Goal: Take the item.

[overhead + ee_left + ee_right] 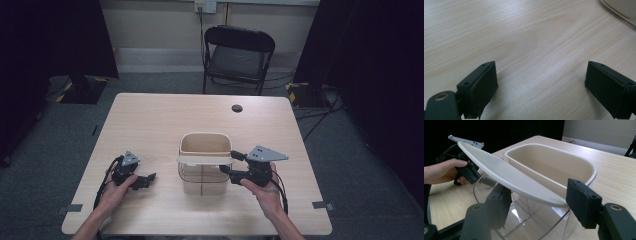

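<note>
cream bin (pixel 205 145) standing mid-bench (pixel 150 120), opaque tub at the back, clear plastic compartment (pixel 202 181) at the front. flat cream lid (pixel 205 160) lying tilted across the clear half, one end lifted toward the left hand in the right gripper view.

right gripper (pixel 231 162) just beside the bin's right side, fingers (pixel 584 206) straddling the near end of the lid (pixel 509 176); partly closed, one each side of the lid's edge, with no firm pinch to be seen yet. judged: about to take hold of the lid.

left gripper (pixel 147 180) resting on the bench well left of the bin, fingers (pixel 482 86) spread wide over bare wood, nothing between them.

risks from here, as a judgement:
- thin, smooth, sloping edge: liable to slip out sideways if pinched off-centre or too near the tip.
- light bin, unbraced by the left gripper: likely to slide or tip if pushed or levered by the lid.
- one finger low beside the clear wall (pixel 529 220): apt to catch it on closing and drag the whole bin.
- lid gripped at one end only: prone to swing or drop when lifted.
</note>
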